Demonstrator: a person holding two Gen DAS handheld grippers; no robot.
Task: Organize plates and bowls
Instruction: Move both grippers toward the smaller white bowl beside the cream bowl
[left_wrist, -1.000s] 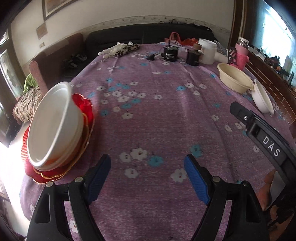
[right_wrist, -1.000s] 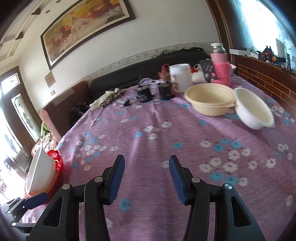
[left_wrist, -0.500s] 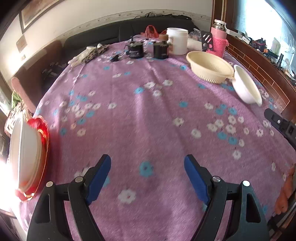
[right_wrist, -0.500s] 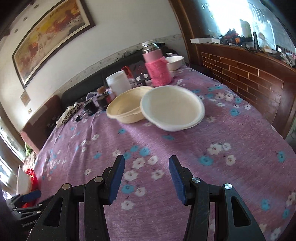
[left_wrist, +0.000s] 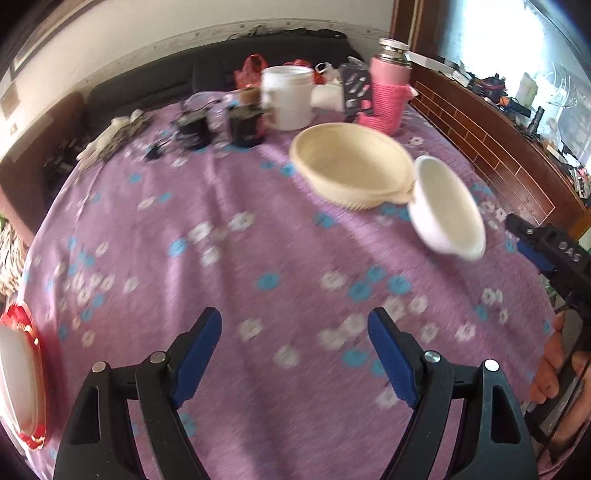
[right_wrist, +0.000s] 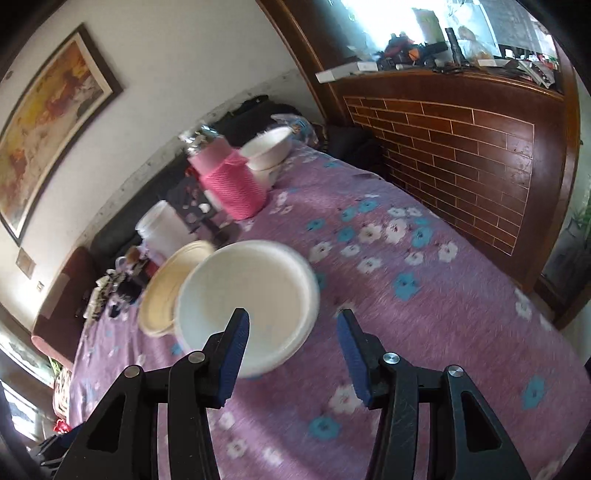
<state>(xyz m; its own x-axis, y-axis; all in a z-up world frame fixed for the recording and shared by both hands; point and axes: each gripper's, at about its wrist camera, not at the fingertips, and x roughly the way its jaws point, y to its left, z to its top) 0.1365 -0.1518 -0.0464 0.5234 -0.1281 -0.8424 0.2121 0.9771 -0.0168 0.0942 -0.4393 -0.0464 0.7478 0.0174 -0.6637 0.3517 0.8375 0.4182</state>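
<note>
A white bowl (right_wrist: 251, 295) leans on a cream bowl (right_wrist: 166, 291) on the purple flowered tablecloth; both show in the left wrist view, white bowl (left_wrist: 447, 206), cream bowl (left_wrist: 351, 170). My right gripper (right_wrist: 293, 350) is open, its left finger just in front of the white bowl's near rim. My left gripper (left_wrist: 295, 354) is open and empty over bare cloth. A stack of white bowls on a red plate (left_wrist: 18, 369) sits at the table's left edge. The right gripper's body (left_wrist: 546, 251) shows at the right.
A pink flask (right_wrist: 229, 184), a white tub (right_wrist: 162, 229), stacked white bowls (right_wrist: 266, 151) and dark small items (left_wrist: 218, 125) crowd the far end. A brick-patterned wooden wall (right_wrist: 461, 147) runs along the table's right side.
My right gripper has moved right and close up to the white bowl. My left gripper has swung right, away from the stack on the red plate.
</note>
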